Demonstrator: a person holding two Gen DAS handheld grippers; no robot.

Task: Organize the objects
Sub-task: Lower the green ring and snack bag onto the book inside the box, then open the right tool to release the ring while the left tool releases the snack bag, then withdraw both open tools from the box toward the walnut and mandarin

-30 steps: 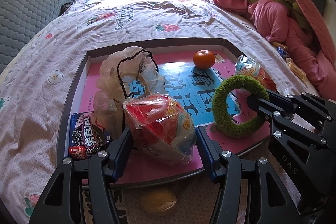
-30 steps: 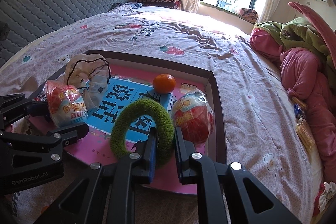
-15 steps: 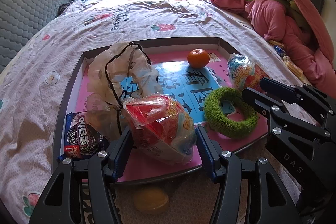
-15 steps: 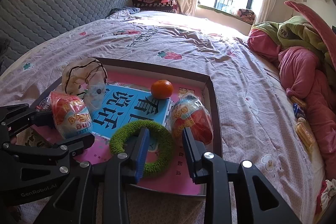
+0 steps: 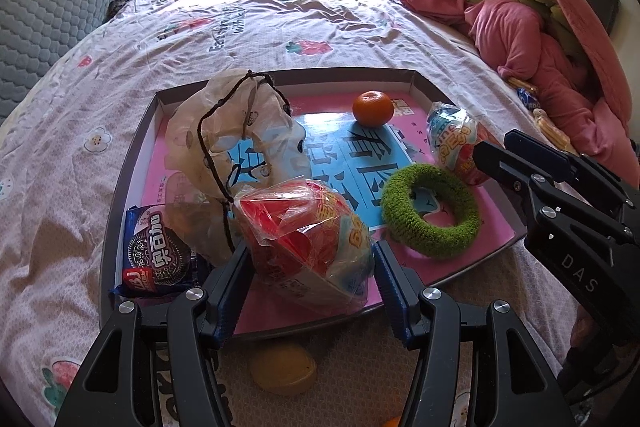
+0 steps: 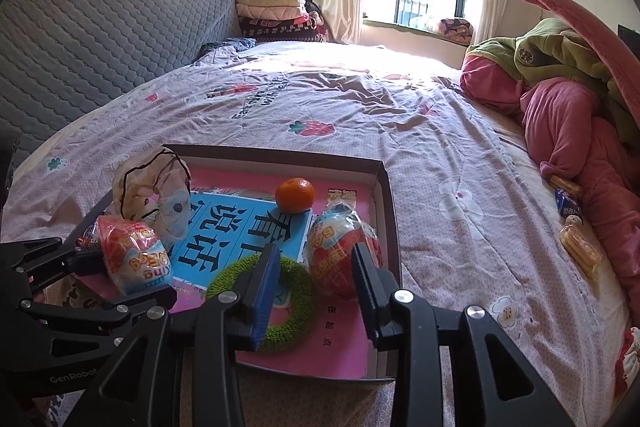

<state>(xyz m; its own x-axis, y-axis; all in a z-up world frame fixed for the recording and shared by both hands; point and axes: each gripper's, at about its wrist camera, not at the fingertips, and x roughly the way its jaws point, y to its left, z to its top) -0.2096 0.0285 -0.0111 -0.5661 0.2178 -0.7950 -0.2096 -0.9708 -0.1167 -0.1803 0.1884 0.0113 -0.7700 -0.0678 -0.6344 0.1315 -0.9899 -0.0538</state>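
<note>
Green ring (image 6: 276, 301) lies flat in the box lid (image 6: 386, 203) on the bed, lower centre of the right view. Right tongs (image 6: 316, 291) are opening, empty, above it. Left tongs (image 5: 308, 275) grip a wrapped toy egg (image 5: 308, 231).

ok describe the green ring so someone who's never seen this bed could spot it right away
On the bed lies a shallow box tray lined pink and blue. Near its front right corner, flat on the lining, is the green ring. It is the only fuzzy, open-centred thing there, beside a wrapped toy egg and beyond it an orange.
</note>
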